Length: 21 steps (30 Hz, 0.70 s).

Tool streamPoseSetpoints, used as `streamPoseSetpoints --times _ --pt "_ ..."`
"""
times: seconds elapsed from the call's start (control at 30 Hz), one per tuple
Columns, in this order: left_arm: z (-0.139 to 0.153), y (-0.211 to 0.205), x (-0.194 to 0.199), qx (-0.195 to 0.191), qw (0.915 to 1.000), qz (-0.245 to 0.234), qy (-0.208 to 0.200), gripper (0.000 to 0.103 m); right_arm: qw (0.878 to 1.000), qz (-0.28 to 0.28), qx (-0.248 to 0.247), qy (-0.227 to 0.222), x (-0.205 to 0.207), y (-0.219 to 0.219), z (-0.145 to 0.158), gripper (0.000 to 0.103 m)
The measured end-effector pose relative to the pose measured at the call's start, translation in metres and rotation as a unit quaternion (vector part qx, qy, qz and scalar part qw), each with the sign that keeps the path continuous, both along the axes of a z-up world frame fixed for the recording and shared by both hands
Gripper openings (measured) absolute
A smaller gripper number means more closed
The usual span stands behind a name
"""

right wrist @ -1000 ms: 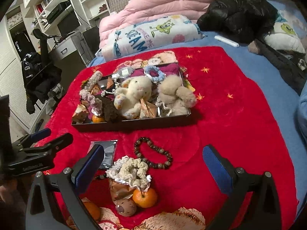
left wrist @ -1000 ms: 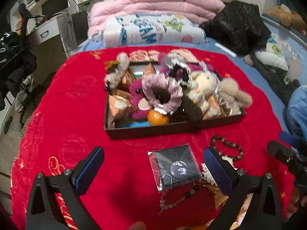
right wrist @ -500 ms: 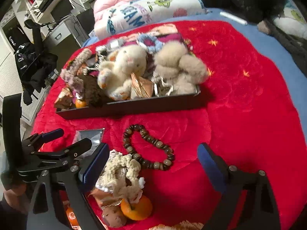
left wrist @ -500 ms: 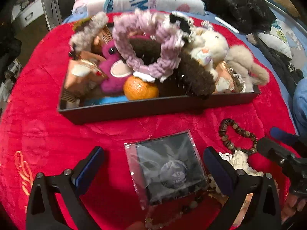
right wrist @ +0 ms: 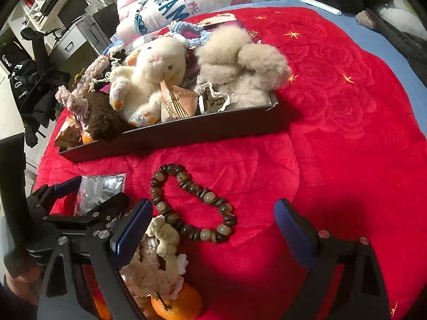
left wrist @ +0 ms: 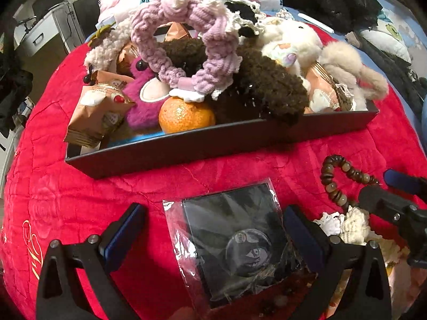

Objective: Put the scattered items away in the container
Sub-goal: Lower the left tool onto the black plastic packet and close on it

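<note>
A black tray (left wrist: 213, 138) (right wrist: 186, 130) on the red blanket is piled with plush toys, scrunchies, an orange and snack packets. My left gripper (left wrist: 213, 229) is open low over the blanket, its fingers either side of a black packet in clear plastic (left wrist: 234, 237) (right wrist: 101, 189) without touching it. My right gripper (right wrist: 213, 224) is also open, and a brown bead bracelet (right wrist: 192, 202) (left wrist: 339, 181) lies flat between its fingers. Under its left finger sit a cream scrunchie (right wrist: 157, 253) (left wrist: 352, 224) and an orange (right wrist: 176, 304).
Folded quilts (right wrist: 192, 2) and a black jacket (left wrist: 333, 0) lie behind the tray. A desk and shelves (right wrist: 66, 26) stand beyond the bed's left edge. Bare red blanket (right wrist: 347, 133) spreads right of the tray. The two grippers sit close side by side.
Both grippers have come down and forward toward the blanket. The packet now sits between the left fingers and the bracelet between the right ones, whose jaws have narrowed slightly.
</note>
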<state>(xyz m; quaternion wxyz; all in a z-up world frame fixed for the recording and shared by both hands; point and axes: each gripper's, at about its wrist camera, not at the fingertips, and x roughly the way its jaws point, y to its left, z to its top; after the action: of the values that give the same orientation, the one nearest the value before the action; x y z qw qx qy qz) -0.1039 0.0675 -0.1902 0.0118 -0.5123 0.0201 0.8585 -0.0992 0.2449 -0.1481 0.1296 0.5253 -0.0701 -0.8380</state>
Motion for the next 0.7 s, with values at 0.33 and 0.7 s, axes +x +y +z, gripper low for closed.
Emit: streamPoseSetpoints --times 0.33,0.7 --pt "-0.011 0.013 0.015 -0.002 0.9995 0.015 0.029 0.103 0.999 0.003 0.040 0.001 0.001 -0.006 -0.005 0.077" --pt "-0.018 0.039 0.022 0.000 0.9998 0.017 0.000 0.101 0.995 0.000 0.095 0.012 0.003 -0.016 -0.006 0.038"
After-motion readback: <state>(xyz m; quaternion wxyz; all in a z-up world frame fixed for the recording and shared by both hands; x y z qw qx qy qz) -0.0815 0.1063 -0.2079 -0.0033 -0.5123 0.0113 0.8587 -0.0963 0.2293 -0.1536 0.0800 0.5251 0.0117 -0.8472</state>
